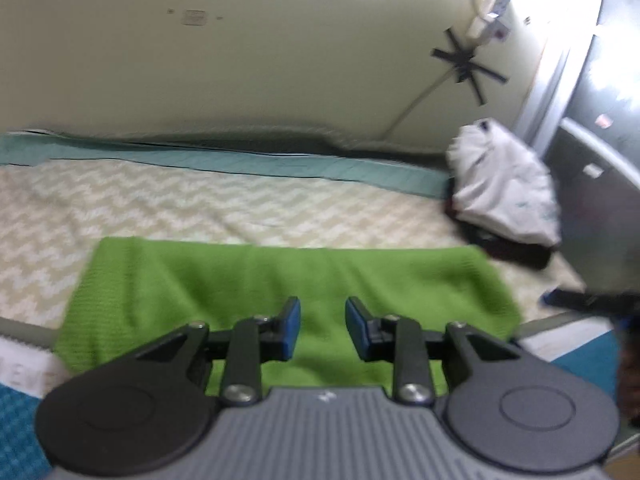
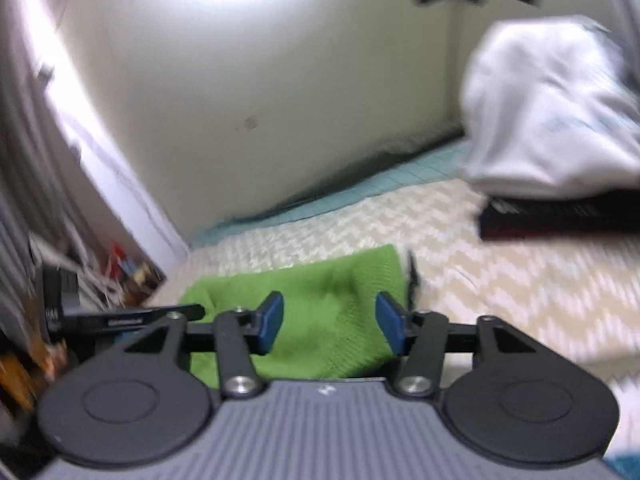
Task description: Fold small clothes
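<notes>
A green knit cloth [image 1: 248, 280] lies flat as a long folded band on the chevron-patterned bed cover [image 1: 160, 204]. My left gripper [image 1: 322, 328] is open and empty, just above the cloth's near edge. The cloth also shows in the right wrist view [image 2: 328, 304], seen from its right end. My right gripper [image 2: 329, 326] is open and empty over that end. The left gripper's arm [image 2: 132, 320] shows at the left of the right wrist view. Both views are blurred.
A white bundle of fabric [image 1: 500, 184] rests on a dark flat object [image 1: 516, 250] at the bed's far right; both show in the right wrist view [image 2: 552, 104]. A teal border [image 1: 280, 162] runs along the wall. Cluttered items [image 2: 120, 268] stand left of the bed.
</notes>
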Demonstrator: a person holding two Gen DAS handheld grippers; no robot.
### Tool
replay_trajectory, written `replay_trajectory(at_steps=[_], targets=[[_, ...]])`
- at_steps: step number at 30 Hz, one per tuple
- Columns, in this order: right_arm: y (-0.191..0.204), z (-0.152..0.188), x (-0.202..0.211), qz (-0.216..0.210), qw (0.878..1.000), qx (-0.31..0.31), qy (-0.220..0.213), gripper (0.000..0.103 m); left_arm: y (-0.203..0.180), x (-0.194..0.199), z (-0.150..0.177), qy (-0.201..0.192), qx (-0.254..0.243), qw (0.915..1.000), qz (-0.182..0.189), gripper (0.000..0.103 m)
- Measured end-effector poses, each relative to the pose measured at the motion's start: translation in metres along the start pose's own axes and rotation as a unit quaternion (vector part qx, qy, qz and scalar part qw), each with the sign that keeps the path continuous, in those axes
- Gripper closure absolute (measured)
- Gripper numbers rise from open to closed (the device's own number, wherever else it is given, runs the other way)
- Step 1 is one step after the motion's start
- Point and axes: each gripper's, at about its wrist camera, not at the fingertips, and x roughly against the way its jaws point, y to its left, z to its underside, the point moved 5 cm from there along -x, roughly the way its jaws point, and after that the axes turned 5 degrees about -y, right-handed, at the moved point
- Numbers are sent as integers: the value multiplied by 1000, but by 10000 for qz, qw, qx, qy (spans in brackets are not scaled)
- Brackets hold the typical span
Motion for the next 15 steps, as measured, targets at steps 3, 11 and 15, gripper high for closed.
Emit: replay_trajectory(at_steps=[3, 11, 15], targets=[[-26, 10, 1, 17, 9962, -791, 377, 52, -4, -17, 2, 234, 277, 9987, 369, 79], [-25, 41, -27, -10, 9865, -1355, 915, 48, 11, -54, 28, 670, 592, 9950, 438, 91], [-22, 40, -51, -111, 9847, -1508, 862, 72, 18, -56, 30, 634, 752, 9946, 329, 97]])
